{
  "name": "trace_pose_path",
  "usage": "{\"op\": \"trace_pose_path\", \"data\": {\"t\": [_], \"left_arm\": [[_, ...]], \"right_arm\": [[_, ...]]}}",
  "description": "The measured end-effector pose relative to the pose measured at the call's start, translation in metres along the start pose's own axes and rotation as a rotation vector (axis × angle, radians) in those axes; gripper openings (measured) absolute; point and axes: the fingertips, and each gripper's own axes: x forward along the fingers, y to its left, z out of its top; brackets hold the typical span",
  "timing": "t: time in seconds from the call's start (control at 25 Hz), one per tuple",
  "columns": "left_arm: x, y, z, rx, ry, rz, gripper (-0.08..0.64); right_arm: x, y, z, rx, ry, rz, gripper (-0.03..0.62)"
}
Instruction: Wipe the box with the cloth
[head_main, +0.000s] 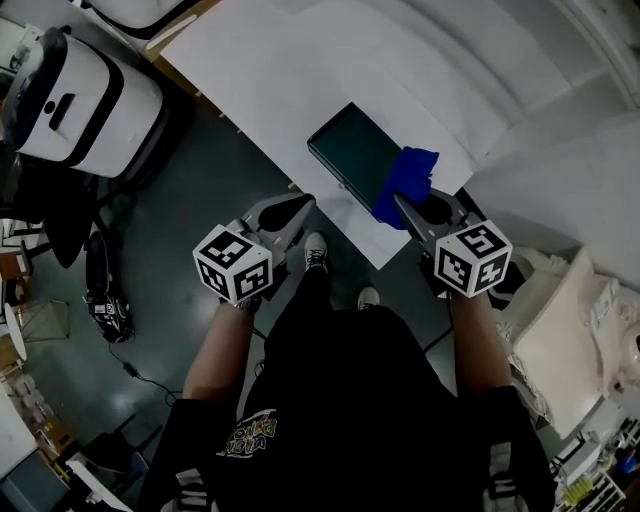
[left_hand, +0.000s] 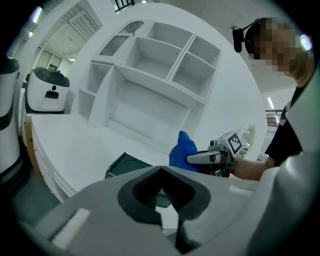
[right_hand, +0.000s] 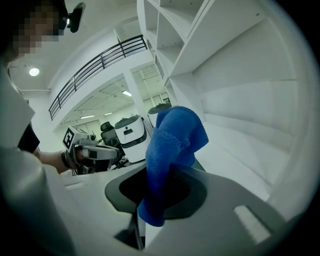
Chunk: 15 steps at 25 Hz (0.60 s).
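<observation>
My right hand-held gripper (head_main: 400, 200) pinches the cloth (head_main: 410, 172) over the near end of the box (head_main: 352, 152), whose length runs ahead-left. My left hand-held gripper (head_main: 300, 203) is farther off, pressed together and empty.

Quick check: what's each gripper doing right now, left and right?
Left gripper: shut, nothing between its jaws.
Right gripper: shut on the blue cloth.
</observation>
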Motion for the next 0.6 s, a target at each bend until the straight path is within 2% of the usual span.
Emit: {"op": "trace_pose_path", "data": {"t": [0.4,0.6], "left_arm": [[0.032,0.056,0.005,0.020,0.086,-0.032,0.026],[0.051,0.088,0.003,0.049,0.146,-0.023,0.056]], "right_arm": [[0.055,-0.029,0.016,-0.054,0.085,-0.073,0.097],[0.077,-0.044,0.024,-0.089,0.127,-0.115,0.097]]}}
